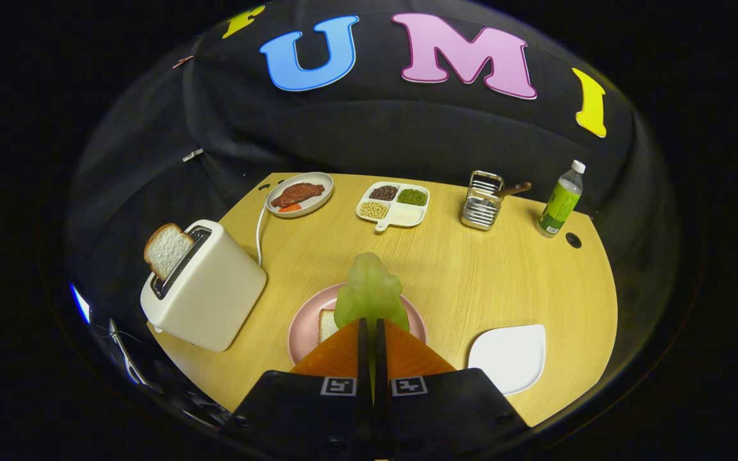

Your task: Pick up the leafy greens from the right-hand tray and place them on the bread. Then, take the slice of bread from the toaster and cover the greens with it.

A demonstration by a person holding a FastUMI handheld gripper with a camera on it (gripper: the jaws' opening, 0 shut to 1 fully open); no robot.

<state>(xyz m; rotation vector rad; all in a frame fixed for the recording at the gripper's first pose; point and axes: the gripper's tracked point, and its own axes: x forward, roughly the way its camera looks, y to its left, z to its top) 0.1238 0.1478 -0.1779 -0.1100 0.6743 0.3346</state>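
My gripper (371, 323) is shut on the pale green leafy greens (369, 291), which stick up ahead of the orange fingers (337, 355). Under the greens lies a pink plate (305, 326) with a slice of bread (327, 324) on it, mostly hidden by the greens and fingers. To the left stands a white toaster (205, 285) with a second slice of bread (167, 250) poking out of its slot. The white tray (510, 355) on the right of the fingers holds nothing.
At the table's back stand a grey plate with meat and carrot (298, 194), a divided white dish of beans (394, 203), a metal utensil holder (483, 200) and a green bottle (560, 200). The toaster's white cord (259, 230) runs back along the table.
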